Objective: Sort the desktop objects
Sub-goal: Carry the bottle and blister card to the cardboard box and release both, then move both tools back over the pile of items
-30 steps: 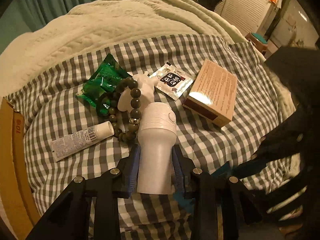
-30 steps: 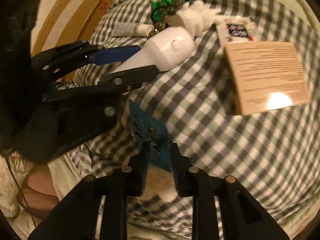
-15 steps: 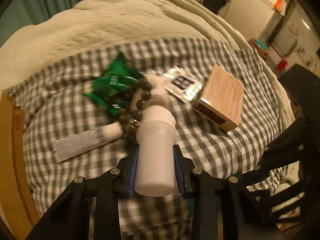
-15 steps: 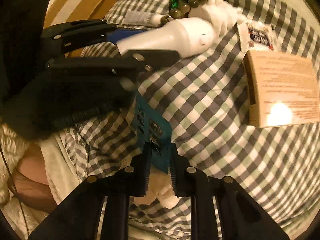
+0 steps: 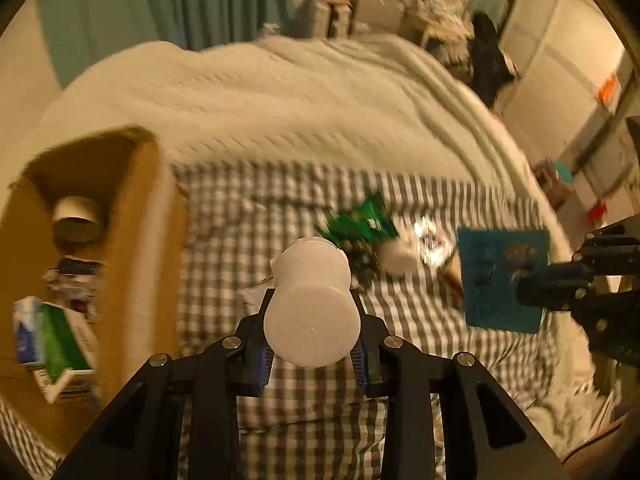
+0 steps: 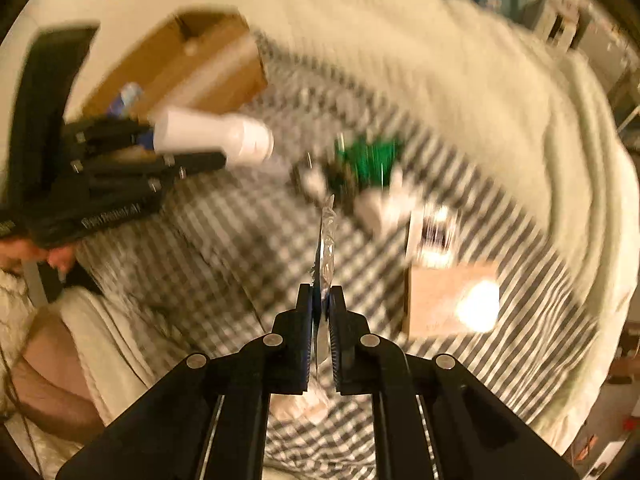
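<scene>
A: What does the left gripper (image 5: 312, 354) hold?
B: A white plastic bottle (image 5: 310, 304), pinched above the grey checked cloth (image 5: 248, 236), beside the open cardboard box (image 5: 148, 216).
A: And the right gripper (image 6: 320, 334)?
B: Pressed together on a flat blue packet (image 5: 502, 278), also aloft.

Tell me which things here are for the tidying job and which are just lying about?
For the job:
white bottle in the left gripper
blue packet in the right gripper
cardboard box
green packet
tan box

Just lying about:
cream blanket
green curtain
</scene>
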{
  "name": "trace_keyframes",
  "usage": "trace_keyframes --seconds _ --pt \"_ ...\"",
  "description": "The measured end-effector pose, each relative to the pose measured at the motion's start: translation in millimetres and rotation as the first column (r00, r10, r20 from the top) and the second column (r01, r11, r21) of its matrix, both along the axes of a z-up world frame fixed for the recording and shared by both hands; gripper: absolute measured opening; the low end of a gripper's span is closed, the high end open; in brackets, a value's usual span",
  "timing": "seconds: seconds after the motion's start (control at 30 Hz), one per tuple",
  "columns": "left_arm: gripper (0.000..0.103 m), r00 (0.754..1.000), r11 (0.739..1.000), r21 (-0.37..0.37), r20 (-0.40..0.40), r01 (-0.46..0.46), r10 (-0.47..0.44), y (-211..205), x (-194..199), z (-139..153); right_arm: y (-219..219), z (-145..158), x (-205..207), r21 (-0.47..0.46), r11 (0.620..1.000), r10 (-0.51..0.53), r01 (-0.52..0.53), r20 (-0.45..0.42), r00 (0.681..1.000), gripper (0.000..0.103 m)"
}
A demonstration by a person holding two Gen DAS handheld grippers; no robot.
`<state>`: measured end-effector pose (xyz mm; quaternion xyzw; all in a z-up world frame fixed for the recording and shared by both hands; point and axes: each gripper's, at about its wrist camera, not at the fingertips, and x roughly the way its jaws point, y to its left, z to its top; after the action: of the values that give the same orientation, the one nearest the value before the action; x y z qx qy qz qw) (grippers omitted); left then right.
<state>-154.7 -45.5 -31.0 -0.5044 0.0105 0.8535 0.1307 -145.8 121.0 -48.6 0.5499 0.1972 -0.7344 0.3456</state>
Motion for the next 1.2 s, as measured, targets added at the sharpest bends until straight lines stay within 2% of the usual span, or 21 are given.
trace_keyframes --seconds 0.13,0.2,0.23,0.27,0.4,0.5,0.6,0.73,0.8,0.83,0.9,0.93,0.97,1.1,1.13,1.17,1.2 --pt "0.032 0.995 0.997 0.011 -0.068 -0.076 0.077 -32 -5 42 -32 53 -1 -0.098 0.995 -0.019 0.01 -0.086 0.996 0.007" --pt "0.028 0.988 0.993 0.008 -0.103 -0.115 0.116 -52 -6 66 -54 79 0 -0.154 0.988 -0.018 0.001 -0.11 0.994 0.007" --pt "0.02 0.984 0.991 0.001 -0.12 -0.131 0.13 -62 -5 76 -66 92 3 -0.176 0.984 -0.013 -0.01 -0.125 0.992 0.007" --pt "0.016 0.98 0.99 -0.002 -0.139 -0.144 0.142 -76 -4 89 -81 103 6 -0.202 0.979 -0.001 -0.027 -0.135 0.991 0.007" --pt "0.016 0.969 0.985 0.013 -0.178 -0.173 0.173 -119 4 111 -135 123 19 -0.274 0.957 0.049 -0.092 -0.16 0.986 0.007" --pt "0.015 0.964 0.979 0.017 -0.173 -0.202 0.202 -155 5 104 -173 122 26 -0.283 0.949 0.094 -0.137 -0.159 0.983 0.007" --pt "0.015 0.958 0.96 0.065 -0.078 -0.271 0.276 -193 -4 74 -212 109 27 -0.275 0.947 0.128 -0.166 -0.153 0.98 0.007" --pt "0.015 0.955 0.957 0.008 -0.058 -0.29 0.29 -209 -8 51 -248 86 19 -0.254 0.951 0.143 -0.174 -0.134 0.981 0.007" --pt "0.016 0.956 0.956 0.02 -0.036 -0.292 0.293 -213 -11 44 -257 76 13 -0.251 0.955 0.133 -0.158 -0.114 0.985 0.008" --pt "0.02 0.956 0.956 0.016 -0.026 -0.293 0.293 -213 -13 41 -260 72 8 -0.248 0.957 0.132 -0.154 -0.103 0.986 0.01" --pt "0.038 0.956 0.956 -0.021 -0.025 -0.292 0.292 -211 -14 39 -260 67 1 -0.237 0.961 0.121 -0.143 -0.105 0.987 0.024" --pt "0.055 0.955 0.955 -0.038 -0.031 -0.295 0.294 -210 -13 40 -257 65 -5 -0.231 0.964 0.107 -0.13 -0.109 0.988 0.028" --pt "0.065 0.954 0.953 -0.057 -0.047 -0.297 0.295 -205 -12 41 -254 65 -5 -0.228 0.966 0.097 -0.12 -0.109 0.989 0.032" --pt "0.072 0.963 0.966 -0.028 -0.079 -0.259 0.256 -189 -6 53 -229 61 -20 -0.189 0.979 0.046 -0.071 -0.134 0.99 0.034" --pt "0.079 0.963 0.966 -0.029 -0.087 -0.257 0.254 -181 -4 55 -219 61 -24 -0.172 0.983 0.03 -0.056 -0.147 0.989 0.036" --pt "0.084 0.962 0.966 -0.031 -0.096 -0.258 0.254 -174 -2 56 -209 60 -27 -0.157 0.987 0.012 -0.037 -0.155 0.988 0.043" --pt "0.085 0.962 0.966 -0.03 -0.104 -0.257 0.253 -167 0 57 -198 60 -30 -0.146 0.989 -0.004 -0.02 -0.159 0.987 0.049"
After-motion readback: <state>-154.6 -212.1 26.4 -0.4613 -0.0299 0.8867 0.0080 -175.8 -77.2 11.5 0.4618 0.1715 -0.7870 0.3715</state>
